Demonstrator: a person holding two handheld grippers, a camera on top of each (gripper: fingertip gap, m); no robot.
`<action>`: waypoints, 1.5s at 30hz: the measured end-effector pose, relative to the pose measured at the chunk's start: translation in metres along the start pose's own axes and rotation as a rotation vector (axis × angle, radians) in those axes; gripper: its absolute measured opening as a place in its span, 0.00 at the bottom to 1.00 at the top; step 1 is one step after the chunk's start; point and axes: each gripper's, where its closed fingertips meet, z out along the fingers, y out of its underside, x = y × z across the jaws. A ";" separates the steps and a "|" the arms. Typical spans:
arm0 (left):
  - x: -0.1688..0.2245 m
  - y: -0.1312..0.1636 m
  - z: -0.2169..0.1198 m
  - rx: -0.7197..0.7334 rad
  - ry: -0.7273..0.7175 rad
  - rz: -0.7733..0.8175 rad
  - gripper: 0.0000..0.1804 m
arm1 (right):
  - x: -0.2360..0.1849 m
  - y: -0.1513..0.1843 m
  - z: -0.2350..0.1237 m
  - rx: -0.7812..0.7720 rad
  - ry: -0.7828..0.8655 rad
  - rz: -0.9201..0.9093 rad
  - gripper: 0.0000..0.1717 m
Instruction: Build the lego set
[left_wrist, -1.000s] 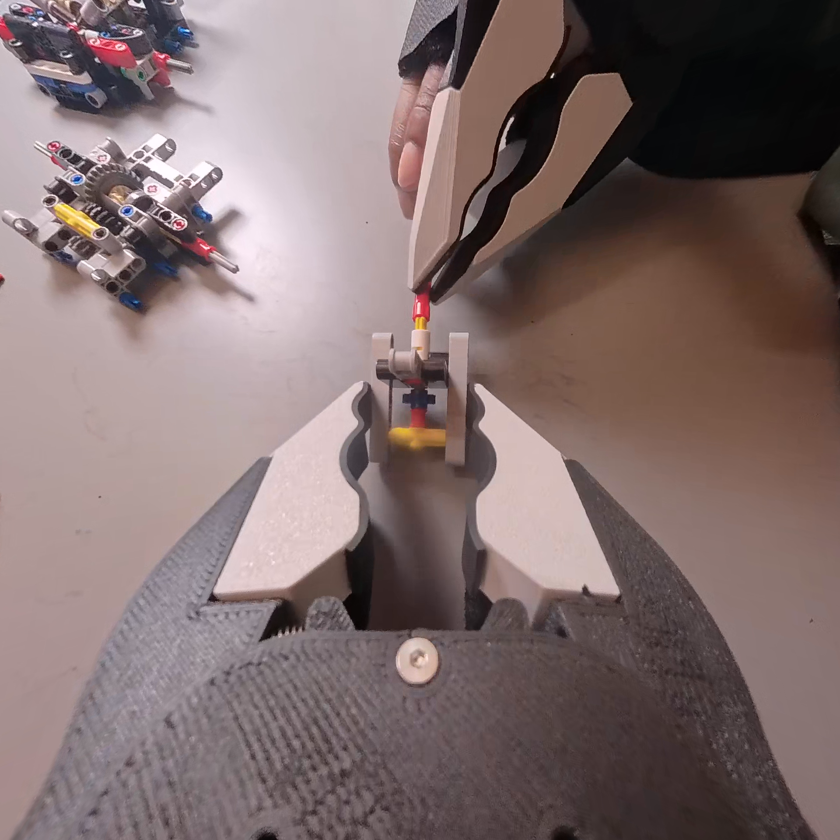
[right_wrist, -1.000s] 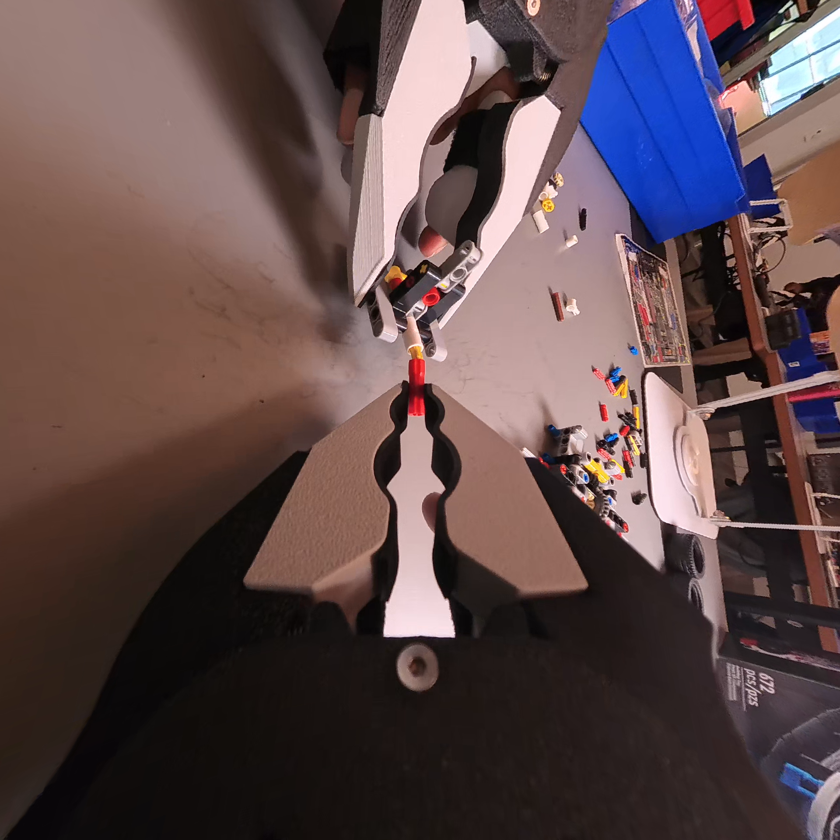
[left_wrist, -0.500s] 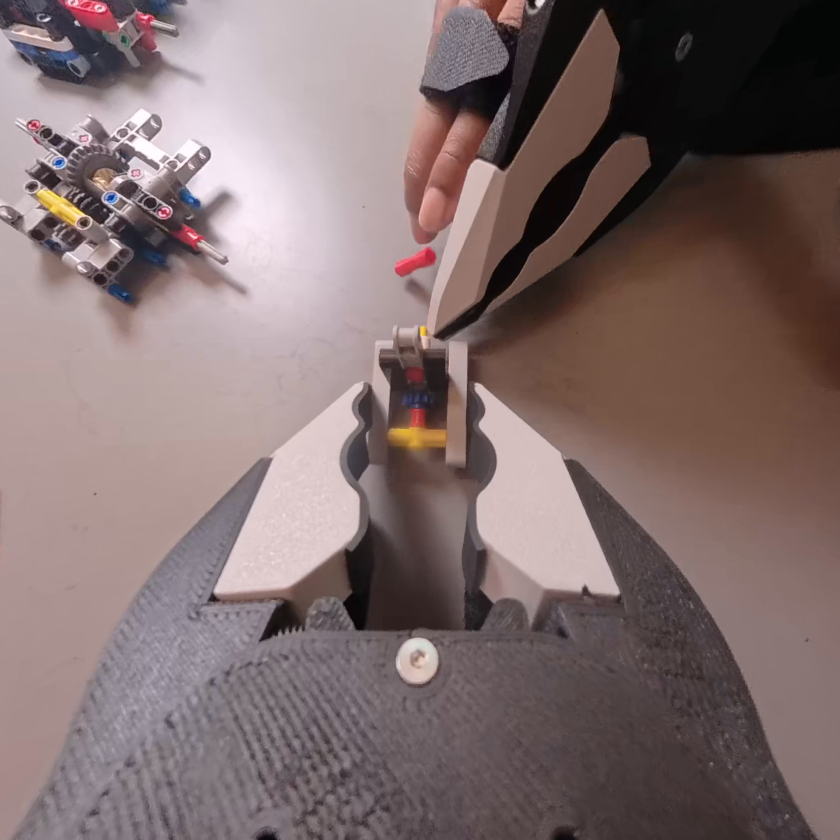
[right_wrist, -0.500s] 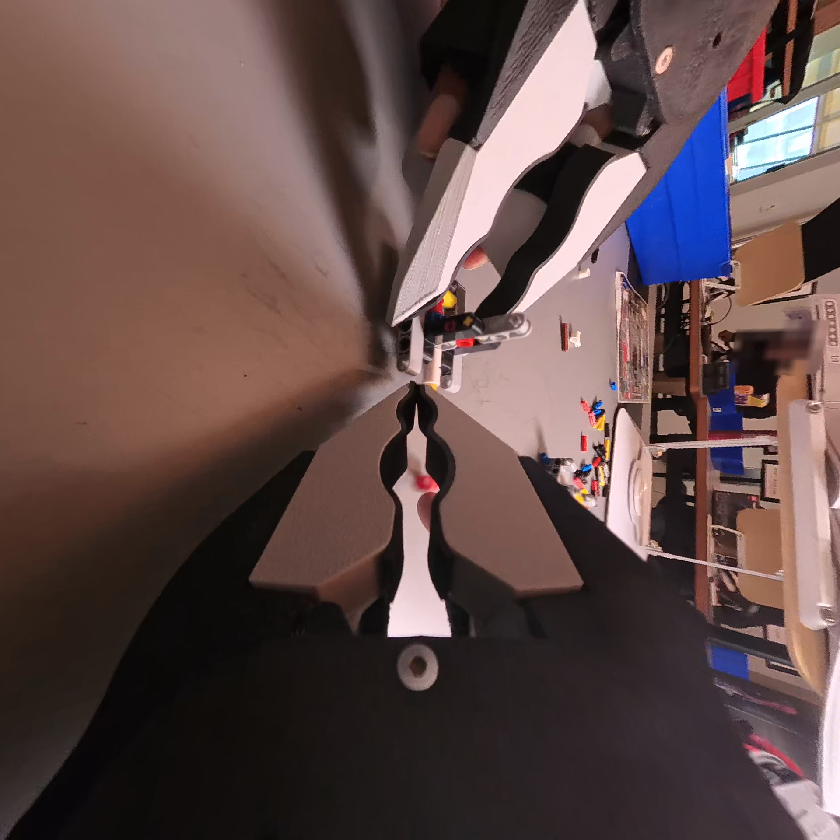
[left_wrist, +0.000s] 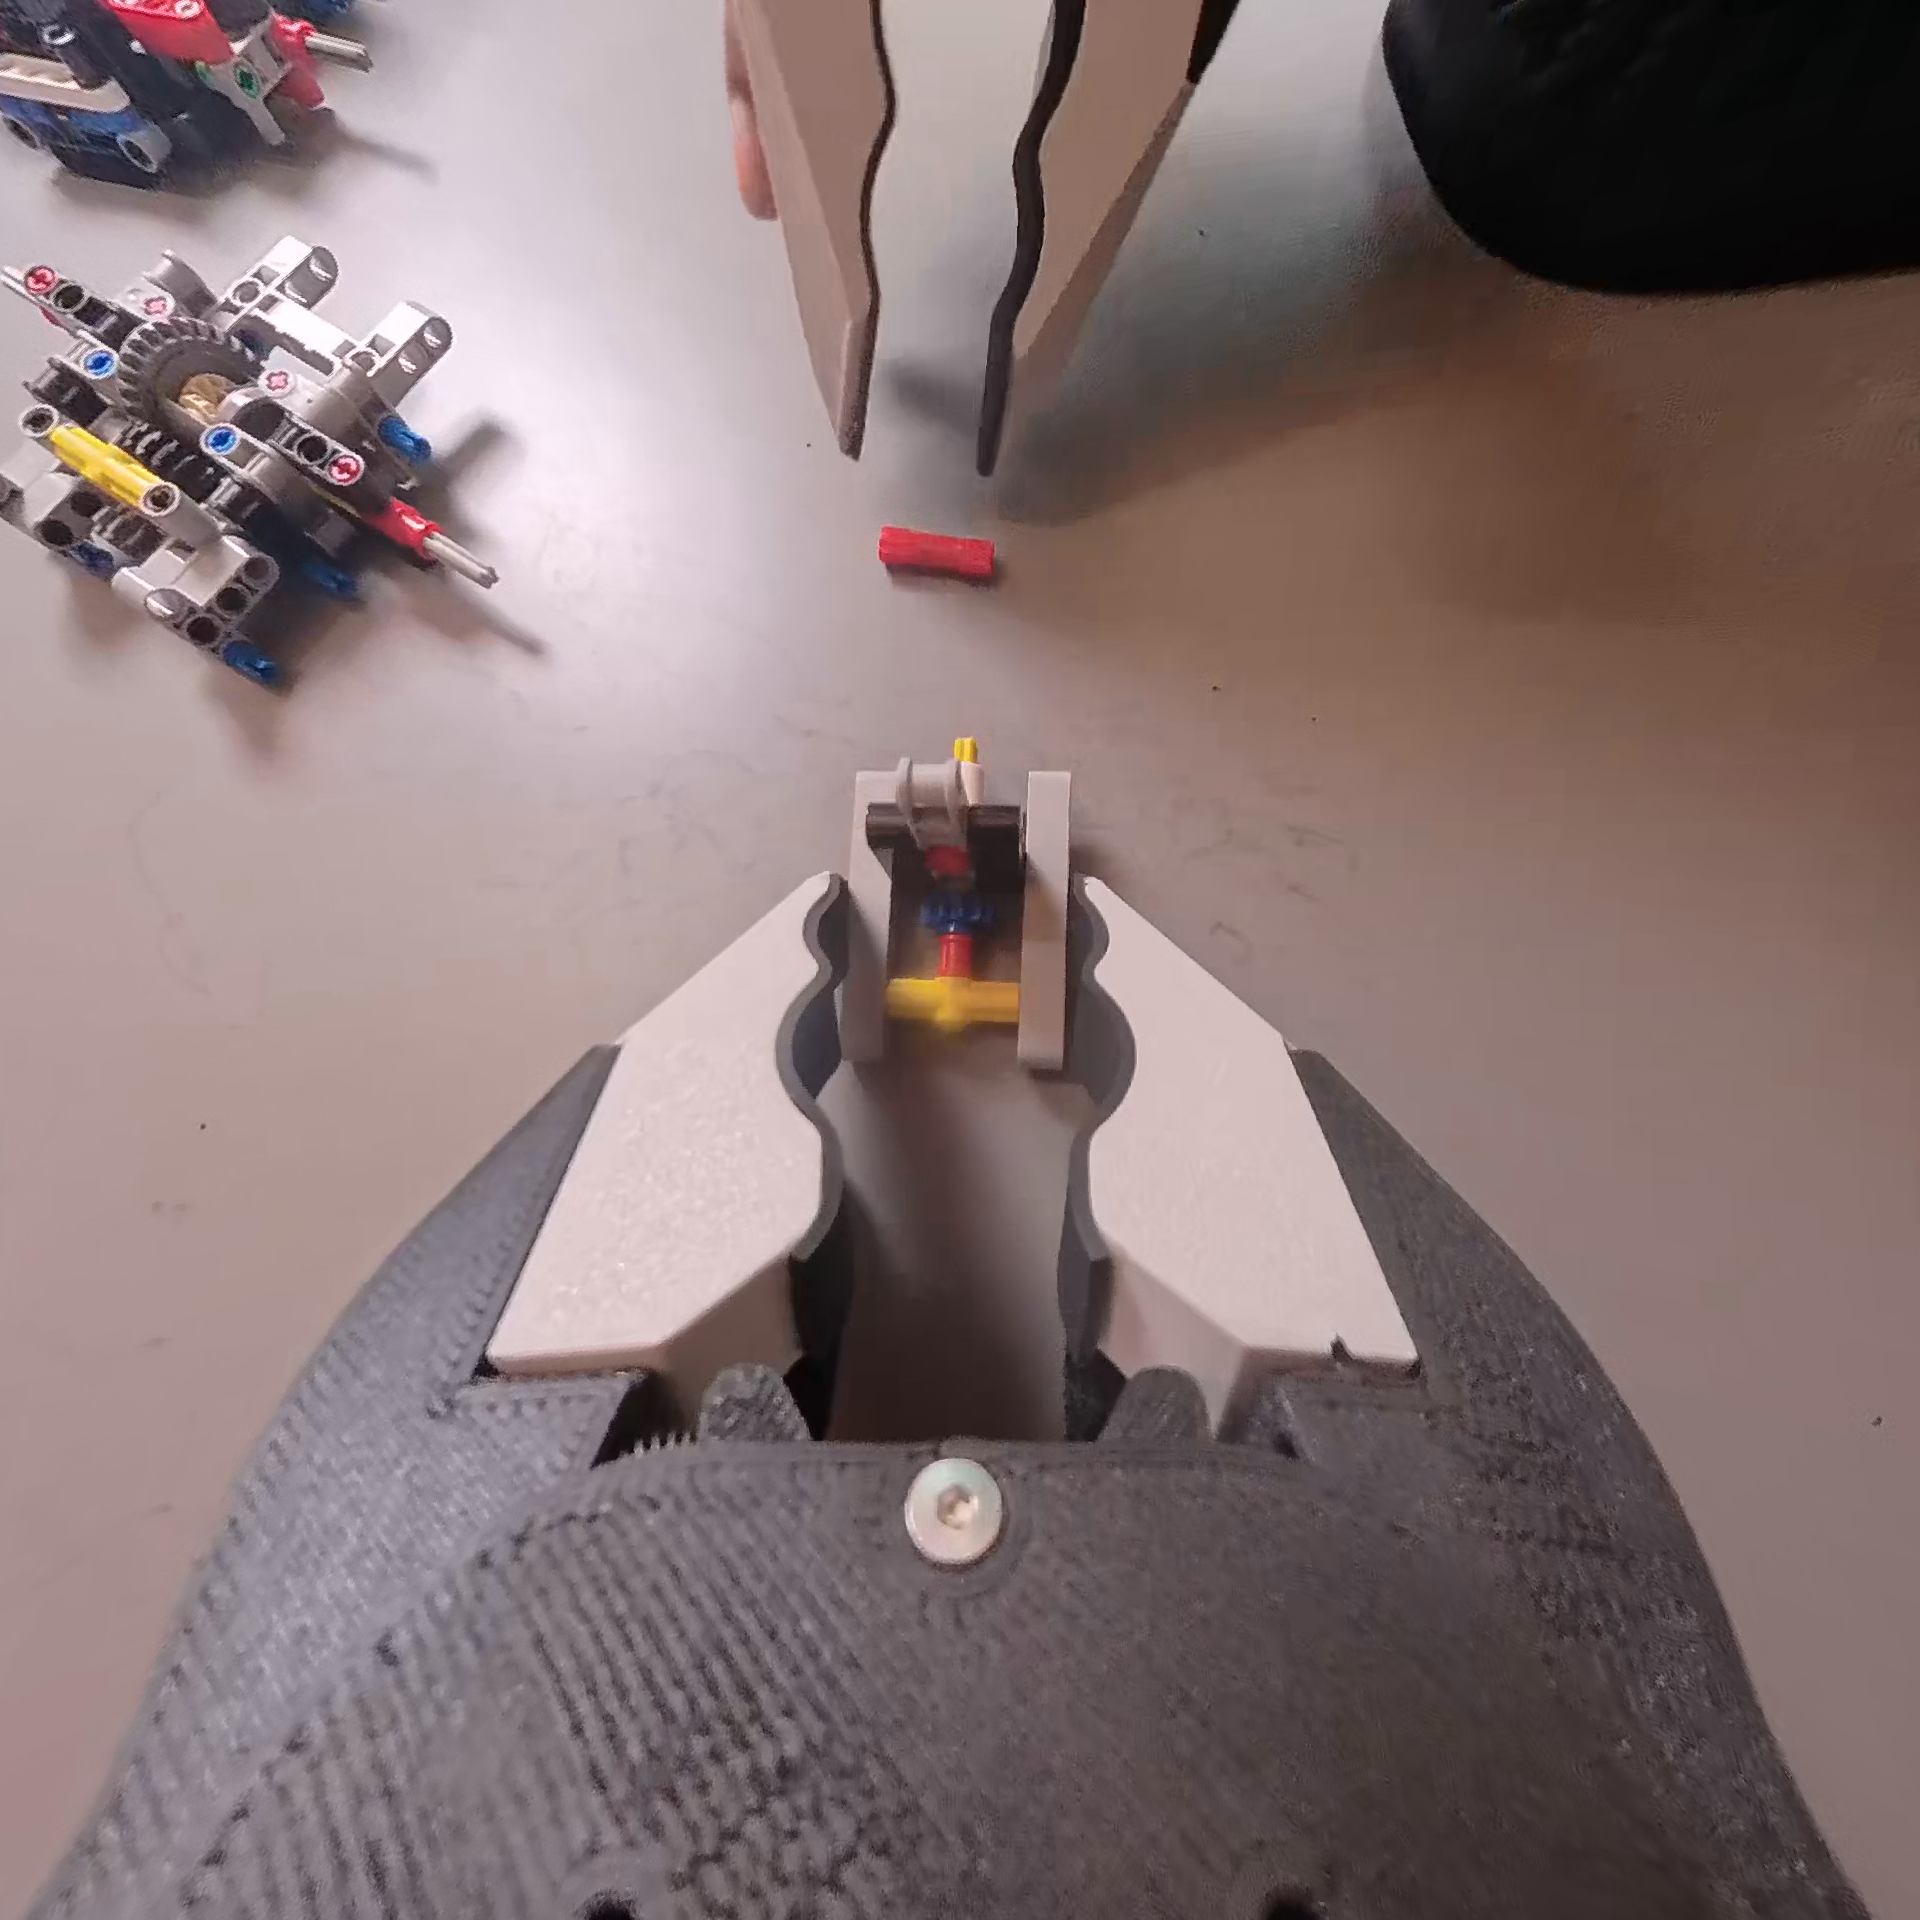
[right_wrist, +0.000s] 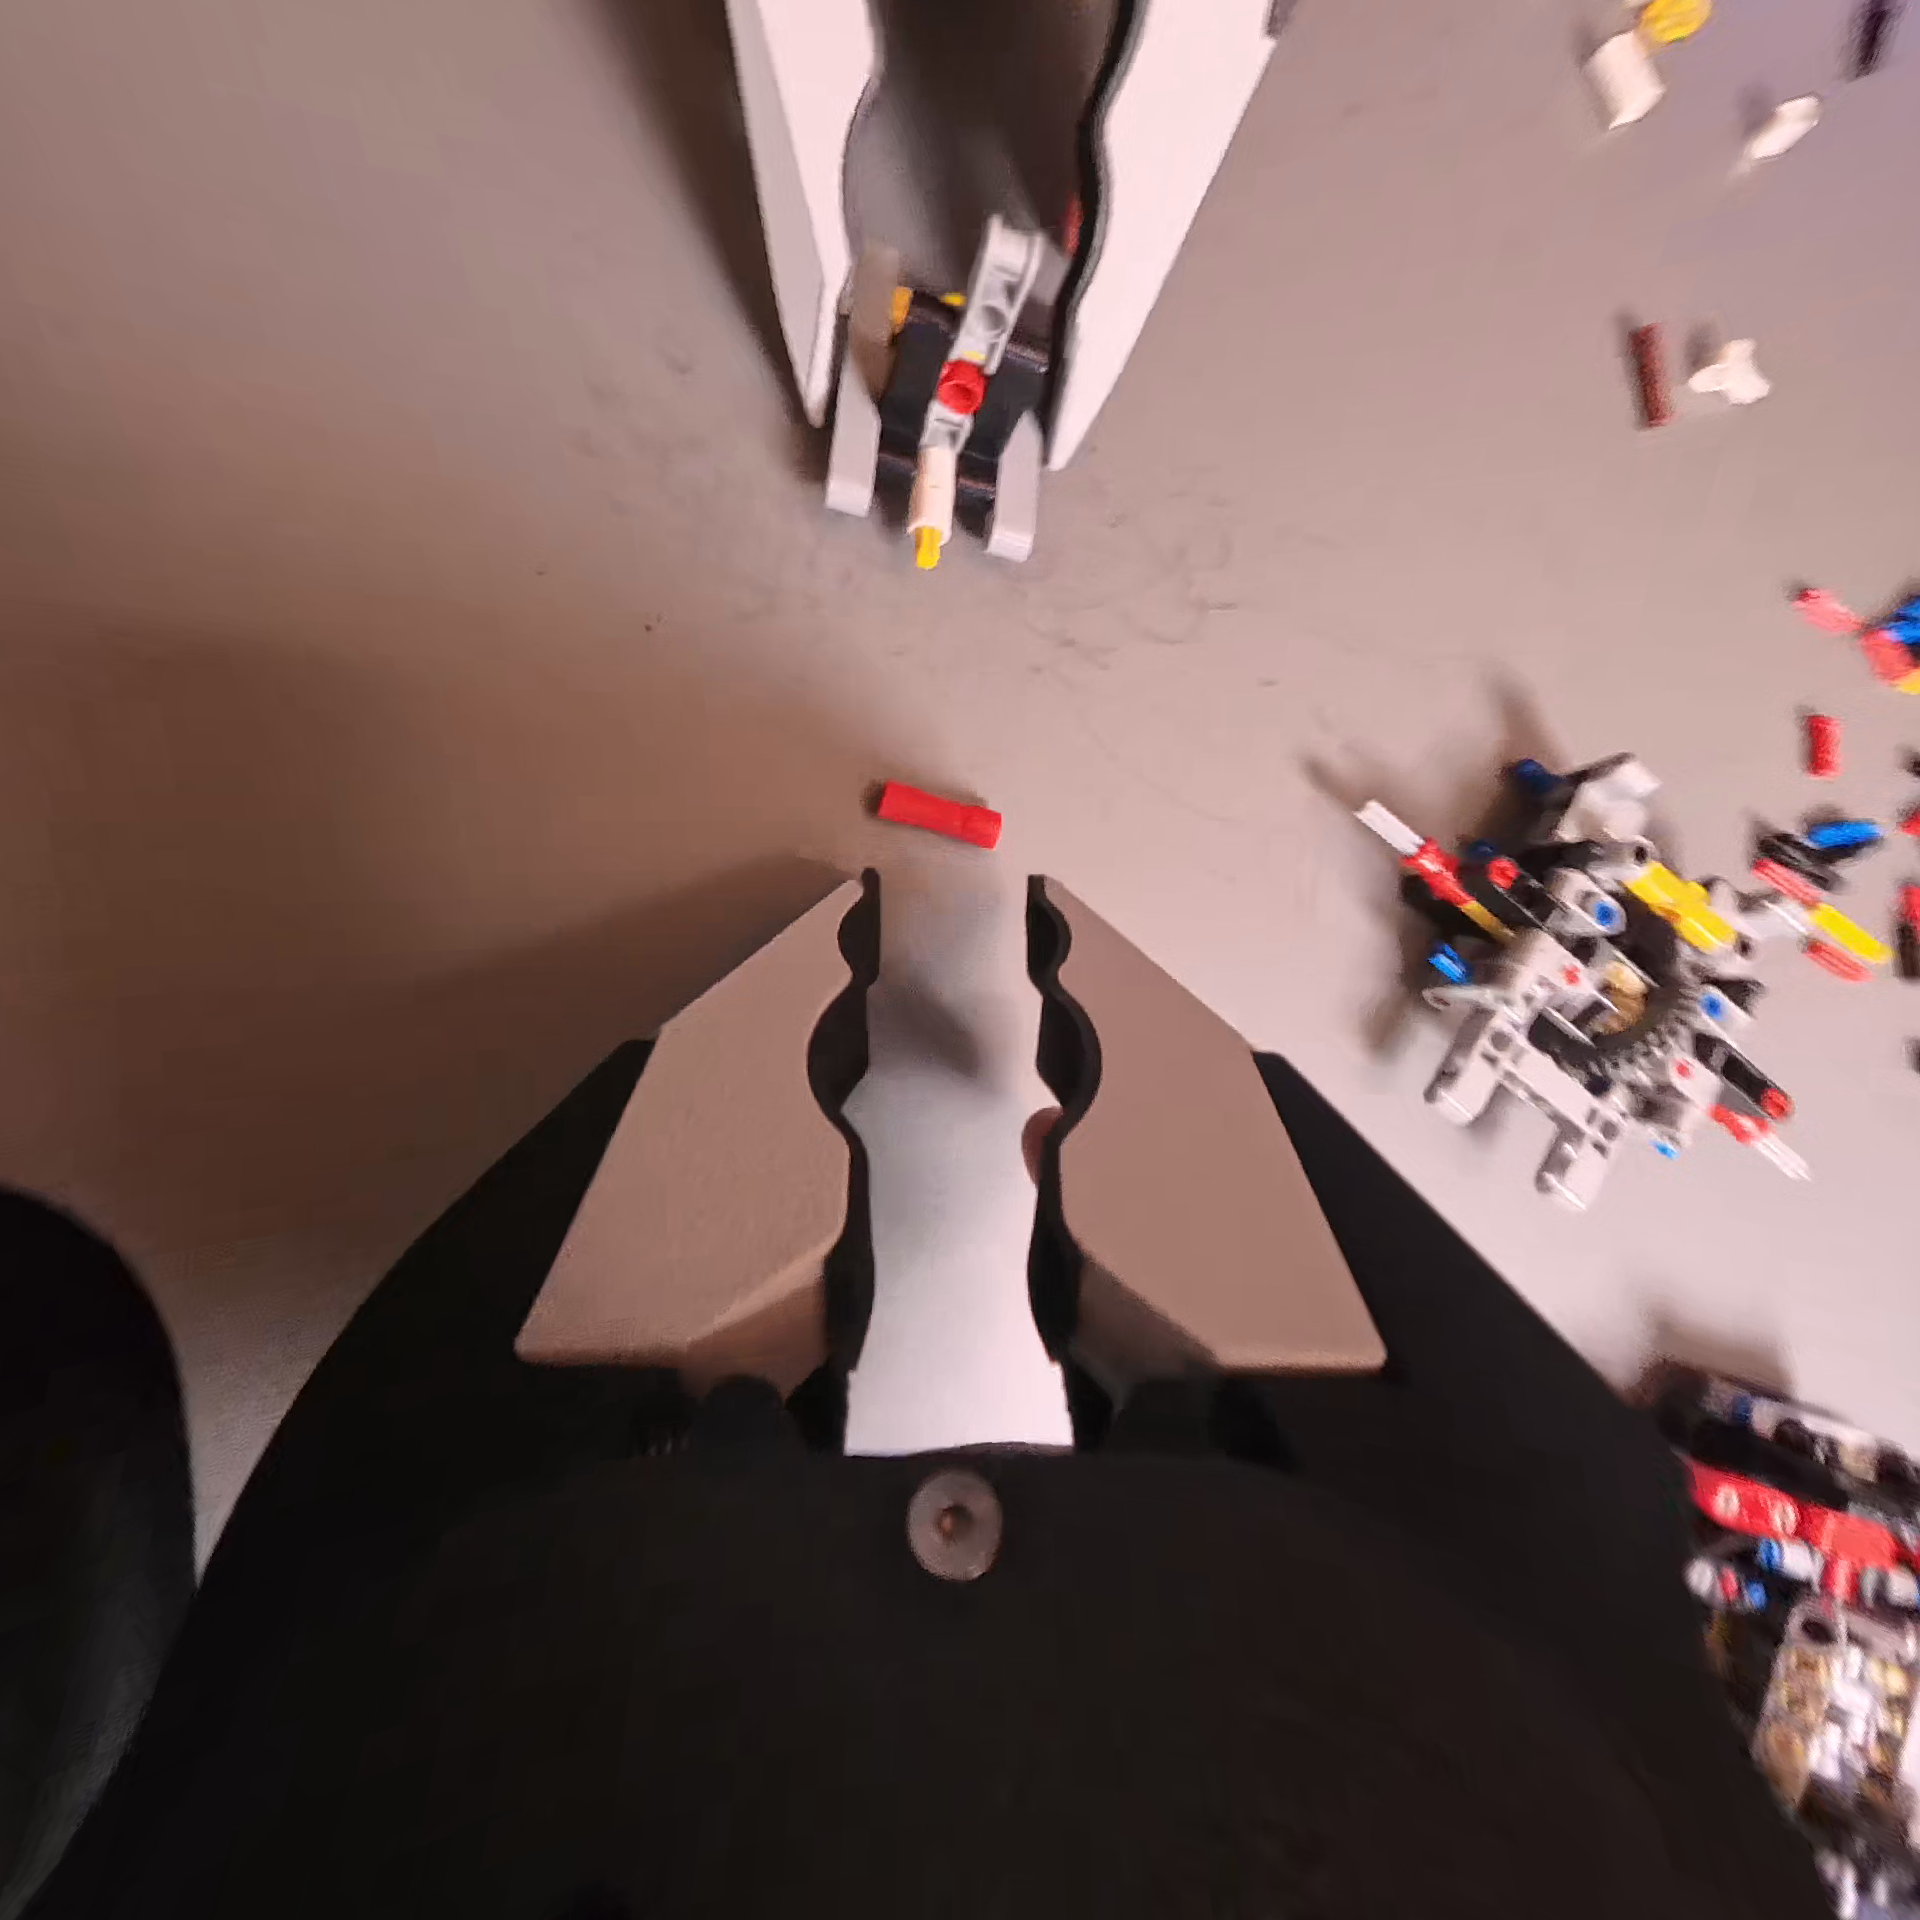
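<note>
Left gripper (left_wrist: 954, 966): jaws clenched on a small brick assembly (left_wrist: 951, 914), both pale fingers pressed flat against its two light grey side beams; between the beams sit a black crosspiece, a blue gear, a red bush and a yellow cross-axle, and a grey connector with a short yellow-tipped pin projects from the far end. Assembly rests low over the grey table (left_wrist: 1455, 831), its far end pointing toward the other gripper. Right gripper (right_wrist: 948, 883): jaws released, fingertips apart with bare table showing between the black-lined pads, nothing gripped. Red pin (right_wrist: 938, 816): lies loose on the table on its side, crosswise to the right gripper's fingers, just beyond their tips and touching neither; it sits between the two grippers, nearer the right one and well apart from the held assembly. Larger brick build (left_wrist: 197, 447): grey beams, black gear, yellow, red and blue pins, standing on the table off to one side, apart from both grippers. Second build (left_wrist: 156, 83): black, red and blue, at the table's far edge of the left wrist view. Scattered loose parts (right_wrist: 1849, 665): small red, blue and yellow pieces, blurred, beside the larger build.
</note>
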 end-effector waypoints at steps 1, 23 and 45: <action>0.000 0.000 0.000 0.002 0.000 0.007 0.23 | -0.002 0.000 0.002 -0.024 -0.053 -0.019 0.18; 0.002 0.000 0.000 0.020 0.002 0.036 0.23 | -0.016 -0.008 0.011 0.013 -0.101 0.120 0.03; 0.005 -0.015 -0.002 0.094 0.021 0.009 0.22 | -0.009 -0.042 0.010 0.231 0.067 0.101 0.02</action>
